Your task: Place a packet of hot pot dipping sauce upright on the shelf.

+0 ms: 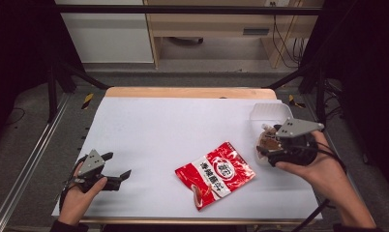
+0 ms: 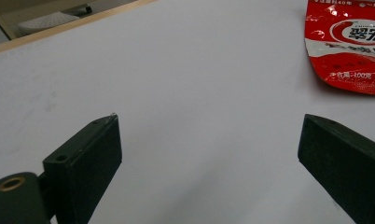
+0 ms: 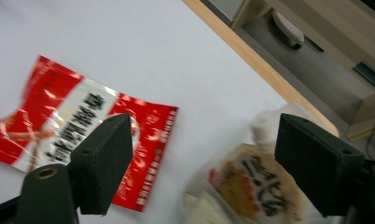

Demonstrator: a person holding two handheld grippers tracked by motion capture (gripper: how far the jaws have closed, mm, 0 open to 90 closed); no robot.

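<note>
A red and white snack pouch (image 1: 215, 174) (image 2: 349, 42) (image 3: 69, 126) lies flat on the white table (image 1: 163, 130), toward the front and right of centre. At the right edge, a small brown and white packet (image 1: 267, 141) (image 3: 255, 186) sits at the near end of a clear white plastic tray (image 1: 270, 113). My right gripper (image 1: 261, 151) (image 3: 204, 135) hovers just over that packet, jaws wide open with nothing gripped between them. My left gripper (image 1: 117, 165) (image 2: 209, 135) rests low at the front left, open and empty, pointing toward the pouch.
The table's wooden far edge (image 1: 187, 92) borders a black frame and floor beyond. A wooden cabinet (image 1: 216, 24) stands behind the table. Bare white surface stretches between the left gripper and the pouch.
</note>
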